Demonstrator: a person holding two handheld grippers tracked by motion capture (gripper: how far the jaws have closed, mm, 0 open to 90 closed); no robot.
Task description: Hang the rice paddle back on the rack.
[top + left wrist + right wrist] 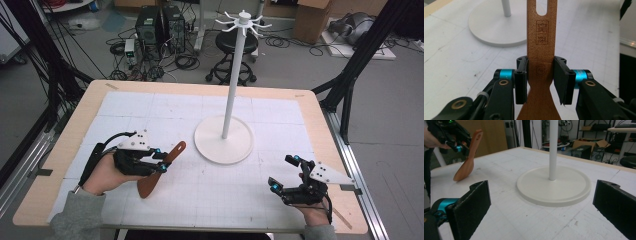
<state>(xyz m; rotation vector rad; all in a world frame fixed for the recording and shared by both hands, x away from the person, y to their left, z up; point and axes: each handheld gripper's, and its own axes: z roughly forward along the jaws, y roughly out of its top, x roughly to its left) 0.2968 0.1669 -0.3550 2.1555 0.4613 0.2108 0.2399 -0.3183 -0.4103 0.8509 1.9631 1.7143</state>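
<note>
white gridded table (280,200); left gripper (161,160) clamps wooden spatula (150,182), right gripper (284,173) gapes wide.

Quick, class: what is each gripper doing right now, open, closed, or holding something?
Left gripper: closed on the handle of the wooden spatula.
Right gripper: open, nothing between its jaws.

Wooden-edged table (70,145), white gridded mat (200,195) over it, white stand's round base (223,140) on mat
</note>
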